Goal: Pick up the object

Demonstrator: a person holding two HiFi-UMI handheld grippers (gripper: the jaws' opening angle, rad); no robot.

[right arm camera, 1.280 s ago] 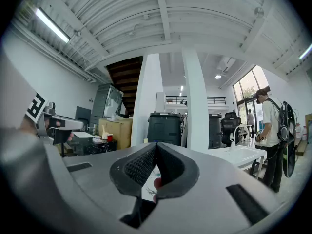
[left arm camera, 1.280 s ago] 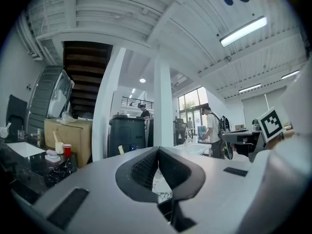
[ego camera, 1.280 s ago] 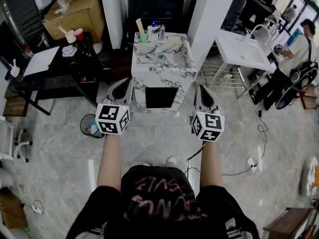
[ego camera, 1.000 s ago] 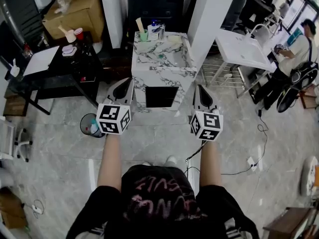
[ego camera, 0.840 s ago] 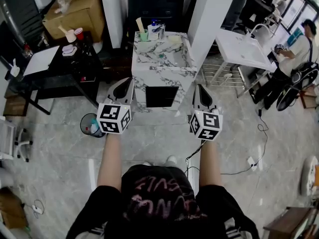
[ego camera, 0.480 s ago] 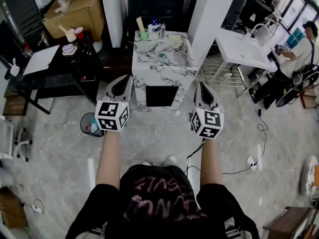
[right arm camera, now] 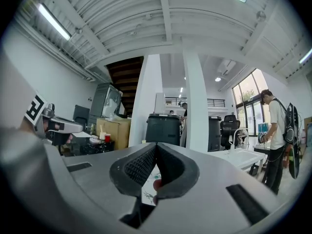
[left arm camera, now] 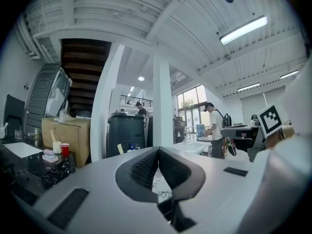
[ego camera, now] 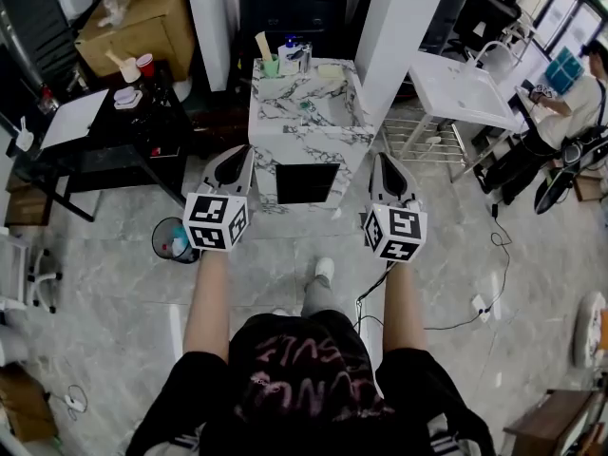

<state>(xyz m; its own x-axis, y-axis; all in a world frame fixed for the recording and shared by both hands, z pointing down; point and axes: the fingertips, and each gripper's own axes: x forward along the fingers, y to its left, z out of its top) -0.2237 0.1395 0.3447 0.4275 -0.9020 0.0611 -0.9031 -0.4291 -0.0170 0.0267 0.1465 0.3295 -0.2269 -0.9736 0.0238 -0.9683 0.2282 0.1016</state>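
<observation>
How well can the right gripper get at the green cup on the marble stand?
Probably not yet: the right gripper is short of the marble stand, jaws together, and the green cup sits at its far edge. Nothing seems to block the approach.

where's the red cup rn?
Head view, upper left: the red cup stands on the black table, beside the cardboard box.

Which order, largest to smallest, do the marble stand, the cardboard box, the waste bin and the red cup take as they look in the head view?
1. marble stand
2. cardboard box, though the frame edge cuts it and it stands farther away
3. waste bin, partly hidden
4. red cup
</observation>
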